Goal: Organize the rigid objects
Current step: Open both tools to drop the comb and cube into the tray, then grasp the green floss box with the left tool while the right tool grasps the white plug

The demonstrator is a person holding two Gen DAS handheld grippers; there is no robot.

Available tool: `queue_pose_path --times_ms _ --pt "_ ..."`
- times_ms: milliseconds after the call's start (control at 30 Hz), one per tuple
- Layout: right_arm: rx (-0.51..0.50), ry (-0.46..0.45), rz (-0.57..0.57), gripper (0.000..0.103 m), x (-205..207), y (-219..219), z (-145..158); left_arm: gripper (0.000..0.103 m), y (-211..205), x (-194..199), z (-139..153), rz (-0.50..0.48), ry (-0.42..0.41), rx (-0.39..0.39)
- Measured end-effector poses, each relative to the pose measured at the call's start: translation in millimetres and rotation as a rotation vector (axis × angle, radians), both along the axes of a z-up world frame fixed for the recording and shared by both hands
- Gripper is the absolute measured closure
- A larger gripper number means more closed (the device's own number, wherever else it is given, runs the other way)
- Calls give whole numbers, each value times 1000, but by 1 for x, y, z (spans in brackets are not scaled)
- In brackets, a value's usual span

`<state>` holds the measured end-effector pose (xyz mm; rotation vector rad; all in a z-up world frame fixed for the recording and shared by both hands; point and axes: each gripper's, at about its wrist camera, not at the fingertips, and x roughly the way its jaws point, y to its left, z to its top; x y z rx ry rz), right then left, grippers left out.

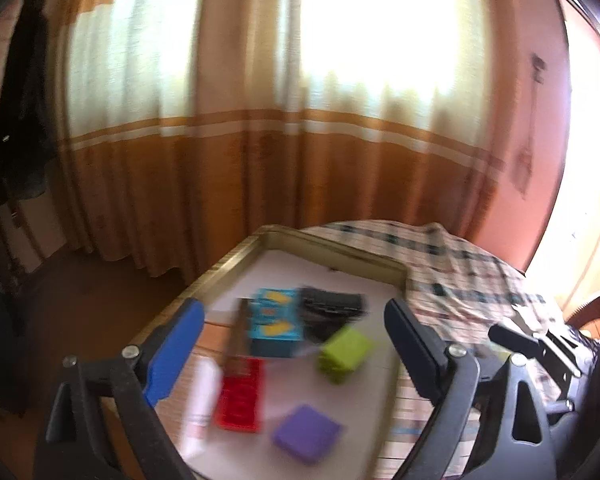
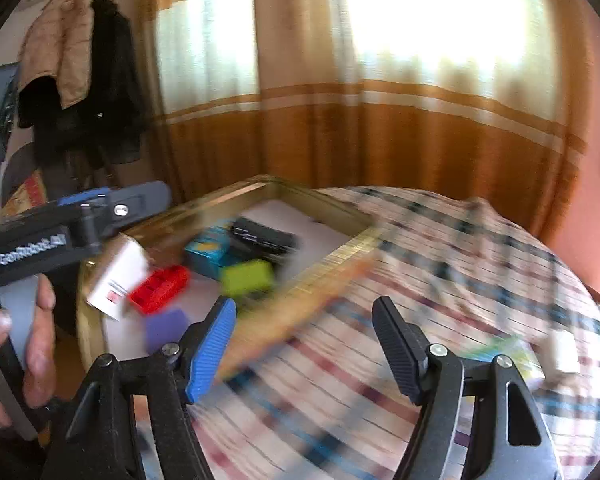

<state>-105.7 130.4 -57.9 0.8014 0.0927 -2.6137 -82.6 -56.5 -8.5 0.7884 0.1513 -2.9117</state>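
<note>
Blue-and-black fingers of the left gripper [image 1: 296, 344] stand spread wide over the near end of the gold-rimmed tray [image 1: 228, 264], nothing between them. The right gripper [image 2: 304, 344], likewise spread and empty, hangs over the checked tablecloth [image 2: 440, 264] beside the tray's right edge. In the tray, nearest, lies a purple block [image 1: 306, 432]; beyond it a red block [image 1: 242, 398], a white tube [image 1: 200, 404] and a green block [image 1: 346, 352]; farther back a blue box [image 1: 274, 320] and a black box [image 1: 332, 306].
</note>
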Motion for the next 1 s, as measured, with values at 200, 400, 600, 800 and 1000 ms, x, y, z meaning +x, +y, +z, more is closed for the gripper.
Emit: queue_pose_path --times_ms 200,400,600,800,1000 --pt "-1 -19 -192 29 -1 81 -2 6 79 -13 -6 -165 -35 -45" --pt "-38 -72 -385 28 -9 147 -5 6 146 -35 -23 -327 -89 -69" --pt "-63 -103 -459 28 -14 177 -11 6 191 -53 -42 -421 -160 -94" --pt "-95 -124 -485 28 -17 189 -15 6 212 -71 -57 -469 -229 -126" --pt "-106 -126 -493 28 -20 191 -15 8 224 -85 -70 -494 -271 -153"
